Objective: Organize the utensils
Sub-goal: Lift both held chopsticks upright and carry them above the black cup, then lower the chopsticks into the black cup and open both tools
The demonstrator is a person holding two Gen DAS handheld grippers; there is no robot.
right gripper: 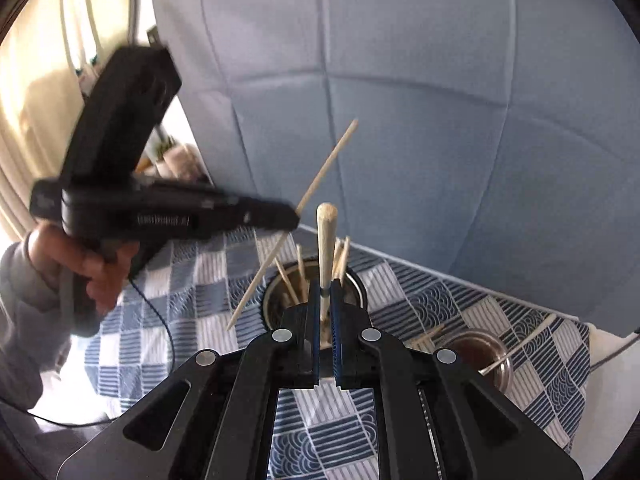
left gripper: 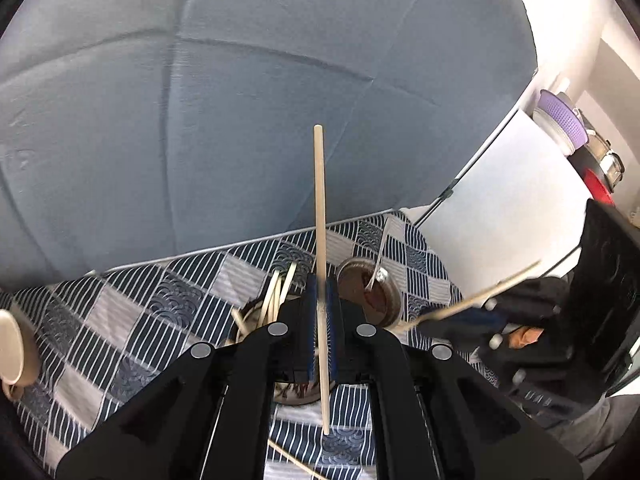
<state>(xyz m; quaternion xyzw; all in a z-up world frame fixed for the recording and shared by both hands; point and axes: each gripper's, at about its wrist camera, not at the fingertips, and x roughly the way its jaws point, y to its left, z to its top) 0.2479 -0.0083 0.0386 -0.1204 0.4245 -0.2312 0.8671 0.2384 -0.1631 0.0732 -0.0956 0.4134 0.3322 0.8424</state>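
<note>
- Wooden-stick ferrying on both sides at once, heading for the steel cup on the checked cloth.
- Pinching a thin chopstick between the blue pads of the left gripper, pressed tight near mid-length, with the long end pointing far and the short end hanging near, above the cloth.
- Clamping a thick-ended chopstick in the right gripper, jaws closed on its lower part, with the blunt top standing up directly over the steel cup's mouth.
- Crowding in from the left in the right wrist view, blurred, with the thin chopstick slanting across the cup's left rim.
- Judging the step as dropping both sticks in among the bundle already standing in that cup.
- Recommending going one at a time, avoiding crossed sticks over one small opening.
- Tilting each stick closer to upright before lowering, aiming the low tip at a gap between the standing sticks, not at the rim.
- Easing the pads apart only with the tip well inside, avoiding a bounce out onto the cloth.
- Steering clear of the brown-lined cup to the right, apparently meant for other pieces.
- Noting a loose chopstick lying near, waiting on the cloth.
</note>
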